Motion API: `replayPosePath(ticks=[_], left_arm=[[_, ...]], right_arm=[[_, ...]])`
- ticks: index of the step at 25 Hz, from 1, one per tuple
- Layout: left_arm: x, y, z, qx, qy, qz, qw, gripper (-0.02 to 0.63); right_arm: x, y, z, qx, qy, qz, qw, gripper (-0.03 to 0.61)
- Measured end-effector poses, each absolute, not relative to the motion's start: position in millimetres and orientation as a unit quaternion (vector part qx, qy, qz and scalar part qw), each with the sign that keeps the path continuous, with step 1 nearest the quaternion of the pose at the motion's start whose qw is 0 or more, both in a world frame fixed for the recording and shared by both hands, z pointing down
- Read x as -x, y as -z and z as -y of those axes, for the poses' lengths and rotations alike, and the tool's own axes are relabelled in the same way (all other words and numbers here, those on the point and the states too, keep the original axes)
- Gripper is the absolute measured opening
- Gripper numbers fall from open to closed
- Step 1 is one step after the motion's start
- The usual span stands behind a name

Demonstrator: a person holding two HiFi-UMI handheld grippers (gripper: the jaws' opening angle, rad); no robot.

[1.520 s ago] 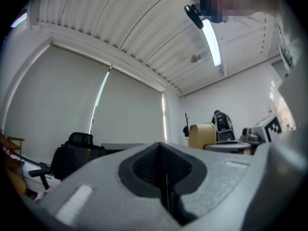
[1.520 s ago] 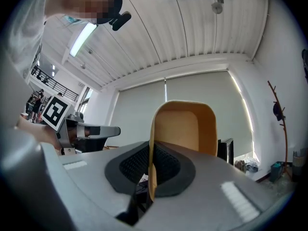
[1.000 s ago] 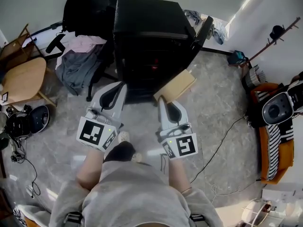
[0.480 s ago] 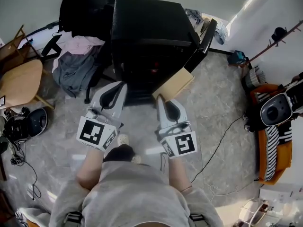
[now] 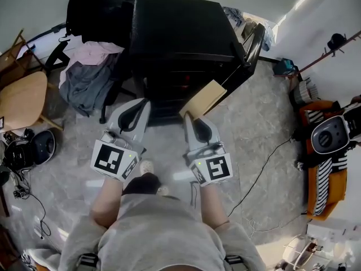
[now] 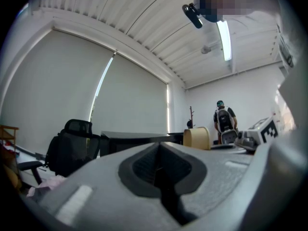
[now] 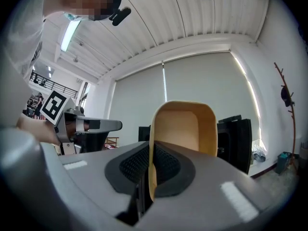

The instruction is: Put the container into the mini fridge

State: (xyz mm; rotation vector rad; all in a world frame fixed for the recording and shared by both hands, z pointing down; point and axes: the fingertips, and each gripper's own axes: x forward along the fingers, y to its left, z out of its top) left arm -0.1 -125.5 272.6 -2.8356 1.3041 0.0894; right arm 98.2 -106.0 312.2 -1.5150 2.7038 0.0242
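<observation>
You're carrying: your right gripper (image 5: 192, 119) pinches the wall of the tan open-topped plastic container (image 5: 206, 99), left gripper (image 5: 139, 103) pressed together empty, so next reach forward into the open black mini fridge (image 5: 175, 33) just ahead.

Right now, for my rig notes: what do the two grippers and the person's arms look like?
Both the left gripper and right gripper are light grey, tapered shells with dark ribbed pads. Each carries a white cube with black square markers at the back and a small green light. The person wears a grey top; forearms are bare.
</observation>
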Motion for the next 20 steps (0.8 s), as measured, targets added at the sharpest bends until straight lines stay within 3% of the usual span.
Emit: replayPosePath(ticks=[14,20], left_arm=[[7.3,-319.7,157.1,0.911,0.001,-0.413,-0.021,0.002],[6.8,-338.7,171.4,0.914,0.008,-0.403,-0.032,0.002]], right_arm=[[-88.4,-402.3,148.4,0.483,0.063,-0.872,-0.046,0.008],[-82.6,-447.8,165.8,0.465,0.081,-0.874,-0.119,0.008]])
